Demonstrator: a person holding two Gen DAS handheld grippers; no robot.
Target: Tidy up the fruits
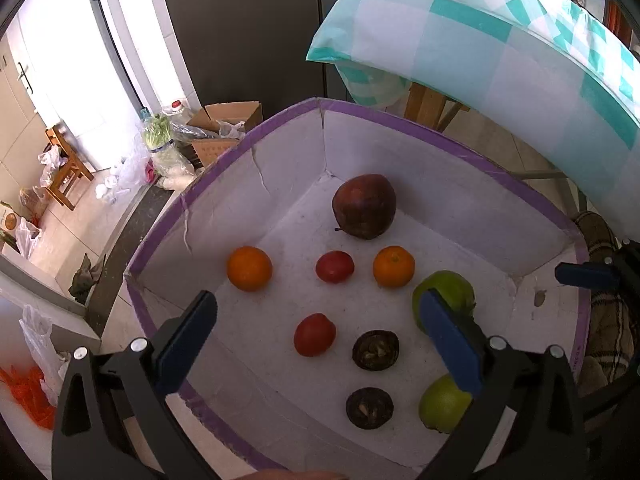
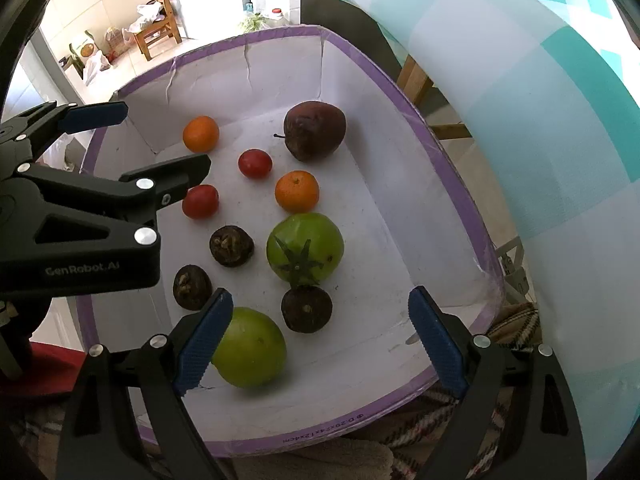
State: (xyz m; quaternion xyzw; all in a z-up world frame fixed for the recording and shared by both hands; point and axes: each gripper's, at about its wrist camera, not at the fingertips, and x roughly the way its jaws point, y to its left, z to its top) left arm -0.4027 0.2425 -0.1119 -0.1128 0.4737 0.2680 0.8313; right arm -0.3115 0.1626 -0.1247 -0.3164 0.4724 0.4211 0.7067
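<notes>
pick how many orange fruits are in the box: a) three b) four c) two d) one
c: two orange fruits lie on the floor of the box, one near the far left corner and one in the middle, next to the green tomato.

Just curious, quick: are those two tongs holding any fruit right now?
Left tongs: open, holding nothing.
Right tongs: open, holding nothing.
</notes>
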